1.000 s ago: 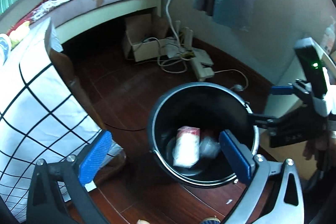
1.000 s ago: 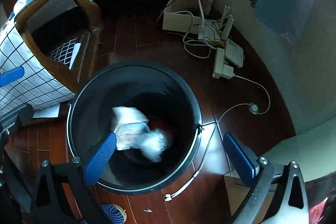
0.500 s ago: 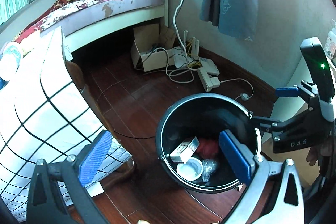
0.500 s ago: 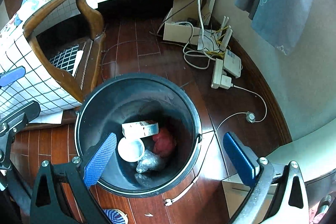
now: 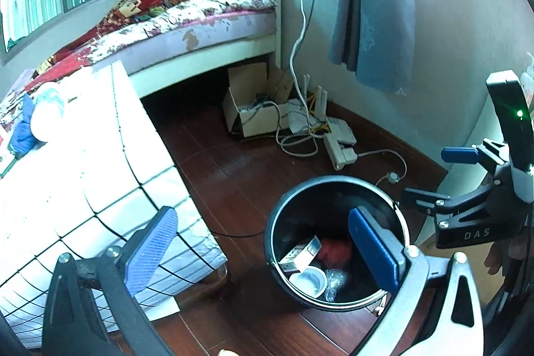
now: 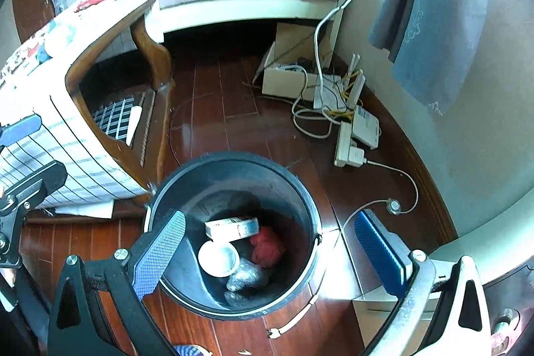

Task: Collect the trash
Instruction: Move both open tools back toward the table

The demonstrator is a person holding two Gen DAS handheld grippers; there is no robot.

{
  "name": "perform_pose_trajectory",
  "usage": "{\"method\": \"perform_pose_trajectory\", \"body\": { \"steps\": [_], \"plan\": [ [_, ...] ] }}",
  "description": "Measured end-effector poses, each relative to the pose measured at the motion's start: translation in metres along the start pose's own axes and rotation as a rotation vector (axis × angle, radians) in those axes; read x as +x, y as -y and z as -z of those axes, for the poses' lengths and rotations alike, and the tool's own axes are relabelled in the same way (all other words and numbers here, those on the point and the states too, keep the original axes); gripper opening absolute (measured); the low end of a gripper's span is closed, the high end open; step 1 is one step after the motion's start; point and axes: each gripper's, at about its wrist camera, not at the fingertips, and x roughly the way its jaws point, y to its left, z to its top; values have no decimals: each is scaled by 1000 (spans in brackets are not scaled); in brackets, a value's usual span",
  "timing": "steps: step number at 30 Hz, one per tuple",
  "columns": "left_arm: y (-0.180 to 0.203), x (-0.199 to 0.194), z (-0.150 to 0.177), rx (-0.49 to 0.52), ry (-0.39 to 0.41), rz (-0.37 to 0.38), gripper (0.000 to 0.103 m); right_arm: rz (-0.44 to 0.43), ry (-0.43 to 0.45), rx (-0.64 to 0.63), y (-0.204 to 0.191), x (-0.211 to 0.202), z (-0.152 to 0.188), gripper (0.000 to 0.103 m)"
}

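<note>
A black round trash bin (image 6: 173, 189) (image 5: 293, 199) stands on the dark wooden floor. Inside lie a small white carton (image 6: 232, 226) (image 5: 300, 254), a white cup (image 6: 218, 257) (image 5: 308, 281), a red crumpled lump (image 6: 267, 246) (image 5: 333, 251) and clear crinkled plastic (image 6: 247, 272) (image 5: 335, 279). My right gripper (image 6: 270, 252) hangs open above the bin with nothing between its fingers. My left gripper (image 5: 263, 252) is open too and empty, above and left of the bin. The right gripper also shows in the left wrist view, its blue pad (image 5: 459, 154) at the right edge.
A table under a white checked cloth (image 5: 83, 175) (image 6: 66, 142) stands left of the bin. Beyond lie a bed (image 5: 200, 22), a cardboard box (image 5: 253, 109), a power strip (image 6: 347, 145) with tangled cables, and a grey-blue curtain (image 5: 373, 5). A white cabinet edge (image 6: 484, 249) is right.
The trash fell and settled at the bottom of the bin. Both grippers rose and pulled back from the bin, so more of the room shows.
</note>
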Motion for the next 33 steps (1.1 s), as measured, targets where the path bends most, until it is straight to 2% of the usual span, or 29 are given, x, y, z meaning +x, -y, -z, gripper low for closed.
{"method": "perform_pose_trajectory", "body": {
  "steps": [4, 16, 33],
  "plan": [
    [-8, -13, -6, -15, 32, -18, 102, -28, 36, -2, -12, -10, -9, 102],
    [-59, -47, -10, -104, 98, -152, 102, -122, 145, -42, -68, -30, -48, 102],
    [-170, -98, 19, -256, 138, -327, 102, -263, 209, -153, -186, -35, -92, 102]
  ]
}}
